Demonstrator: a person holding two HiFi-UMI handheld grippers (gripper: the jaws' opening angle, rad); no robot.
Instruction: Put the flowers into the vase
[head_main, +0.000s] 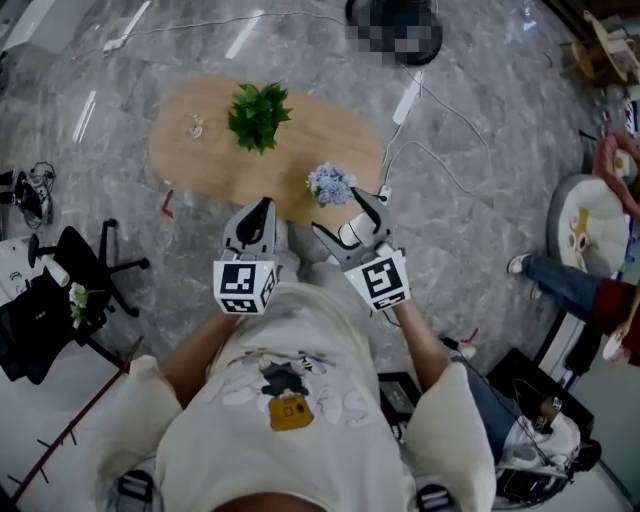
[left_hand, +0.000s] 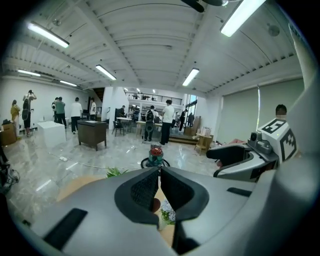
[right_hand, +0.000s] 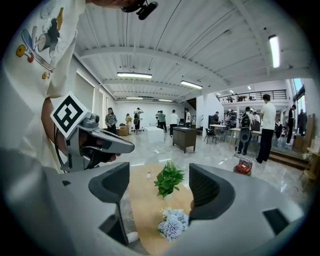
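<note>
Two tools hover over the worktop's (head_main: 200, 160) near edge, where flowers (head_main: 330, 185) stand: left hand-held gripper (left_hand: 159, 172) clenched empty, right hand-held gripper (right_hand: 159, 180) released.

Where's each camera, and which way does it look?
Head view: on the person's head, looking down at the table; shirt, arms, left gripper, right gripper show.
Left gripper view: on the left gripper, looking across the hall; shut jaws show.
Right gripper view: on the right gripper, facing the table; open jaws show.
All share blue flowers.
</note>
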